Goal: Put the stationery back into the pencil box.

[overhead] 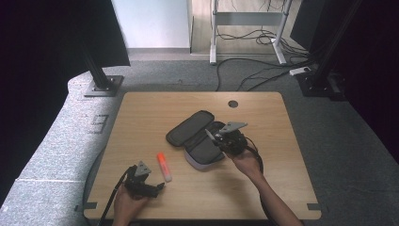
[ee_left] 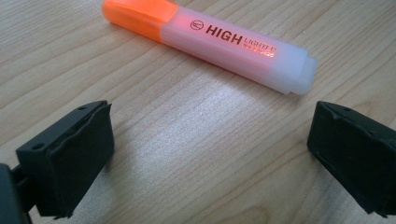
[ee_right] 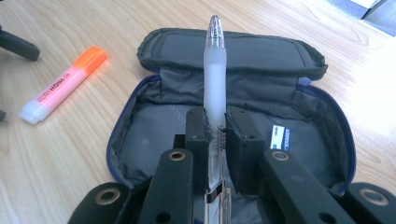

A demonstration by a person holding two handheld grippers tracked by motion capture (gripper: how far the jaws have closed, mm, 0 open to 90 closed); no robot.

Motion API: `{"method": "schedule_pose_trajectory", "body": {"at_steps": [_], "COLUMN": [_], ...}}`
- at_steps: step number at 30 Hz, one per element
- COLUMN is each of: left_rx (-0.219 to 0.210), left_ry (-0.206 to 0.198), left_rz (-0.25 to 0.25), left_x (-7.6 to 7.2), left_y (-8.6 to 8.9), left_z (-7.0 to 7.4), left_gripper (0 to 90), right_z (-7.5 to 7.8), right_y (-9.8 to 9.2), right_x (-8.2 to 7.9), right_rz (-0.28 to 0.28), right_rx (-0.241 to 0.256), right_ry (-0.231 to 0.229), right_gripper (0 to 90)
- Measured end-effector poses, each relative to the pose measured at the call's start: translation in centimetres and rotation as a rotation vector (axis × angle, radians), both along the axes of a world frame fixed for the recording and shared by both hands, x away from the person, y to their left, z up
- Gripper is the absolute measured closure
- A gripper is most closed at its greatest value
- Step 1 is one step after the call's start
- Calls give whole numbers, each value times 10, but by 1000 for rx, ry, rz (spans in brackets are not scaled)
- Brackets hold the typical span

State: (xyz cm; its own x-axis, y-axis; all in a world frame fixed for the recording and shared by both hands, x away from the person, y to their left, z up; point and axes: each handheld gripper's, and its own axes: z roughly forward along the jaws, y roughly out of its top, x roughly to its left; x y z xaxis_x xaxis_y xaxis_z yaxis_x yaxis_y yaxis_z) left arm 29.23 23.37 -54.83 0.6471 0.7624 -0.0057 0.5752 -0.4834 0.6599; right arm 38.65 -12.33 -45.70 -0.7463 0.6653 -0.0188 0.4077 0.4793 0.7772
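Wooden table (overhead: 155, 197), grey carpet (overhead: 348, 136) around.

1. In the right gripper view the pen's (ee_right: 215, 84) lower end is covered by the jaws and cut off at 6 o'clock;
2. The case's (ee_right: 280, 88) label print is too small to read;
3. The highlighter's (ee_left: 210, 39) small print is blurred.
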Motion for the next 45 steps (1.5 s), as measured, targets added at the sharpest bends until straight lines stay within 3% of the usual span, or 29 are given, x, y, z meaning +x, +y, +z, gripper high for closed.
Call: {"method": "schedule_pose_trajectory", "body": {"at_steps": [15, 39, 45], "left_rx": [0, -1, 0], "left_ry": [0, 0, 0], "left_rz": [-1, -2, -1], "left_x": [0, 0, 0], "left_y": [0, 0, 0], "left_z": [0, 0, 0], "left_gripper": [3, 3, 3], "right_z": [-4, -45, -53], "right_y": [20, 21, 23], "right_x": [19, 50, 51], "right_rz": [0, -56, -56], "right_rx": [1, -25, -37], "right_ry": [-5, 55, 70], "right_gripper": [784, 778, 777]}}
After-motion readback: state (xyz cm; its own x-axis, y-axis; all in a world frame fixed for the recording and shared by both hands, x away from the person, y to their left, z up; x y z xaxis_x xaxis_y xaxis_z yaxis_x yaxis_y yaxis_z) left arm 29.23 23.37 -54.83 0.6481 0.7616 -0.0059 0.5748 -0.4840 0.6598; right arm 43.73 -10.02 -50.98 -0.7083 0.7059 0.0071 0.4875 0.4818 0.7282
